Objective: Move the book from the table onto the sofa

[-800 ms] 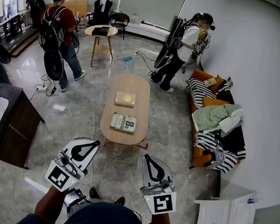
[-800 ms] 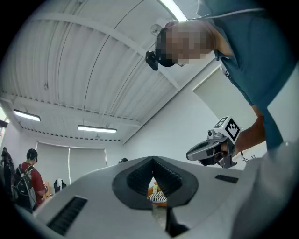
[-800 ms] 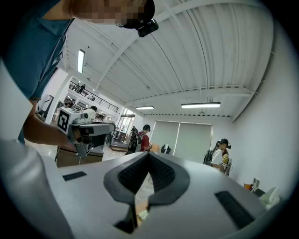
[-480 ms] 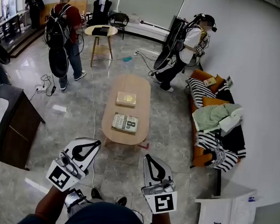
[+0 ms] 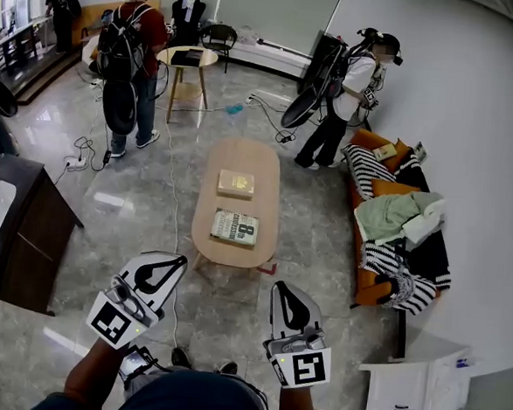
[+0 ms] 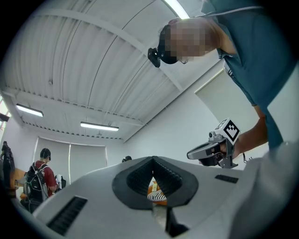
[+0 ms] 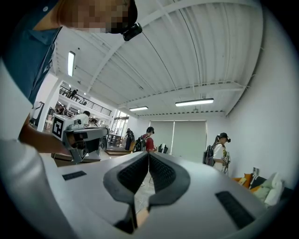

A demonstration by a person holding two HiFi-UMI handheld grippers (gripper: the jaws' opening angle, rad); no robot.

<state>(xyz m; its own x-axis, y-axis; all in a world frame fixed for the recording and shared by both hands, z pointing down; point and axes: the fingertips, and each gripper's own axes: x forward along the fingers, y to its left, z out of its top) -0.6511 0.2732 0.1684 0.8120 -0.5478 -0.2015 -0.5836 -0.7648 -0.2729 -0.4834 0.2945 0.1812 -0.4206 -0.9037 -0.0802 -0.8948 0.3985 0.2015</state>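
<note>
Head view: the left gripper (image 5: pixel 175 262) and the right gripper (image 5: pixel 285 291) were held low in front of the person, well short of the oval coffee table (image 5: pixel 242 155). Two books lay flat on it. The nearer book (image 5: pixel 235 227) had a pale cover with dark bands and a big "8". The farther book (image 5: pixel 237 183) was plain yellowish-tan. Which one the task meant, couldn't tell. The orange sofa (image 5: pixel 369 293) stood against the right wall, well apart from the table and crowded with striped cushions (image 5: pixel 368 168) and loose clothes (image 5: pixel 394 214).

Left gripper view: jaws pressed together with nothing between them, and a sliver of sofa showed past the tips.

Right gripper view: jaws also together and empty, pointing across the room at other people.

Step looked like the approach. To do it well, step up to the table's near end, spread one gripper's jaws before reaching, and take a book by its edge. A bare sofa patch should probably be picked first.
</note>
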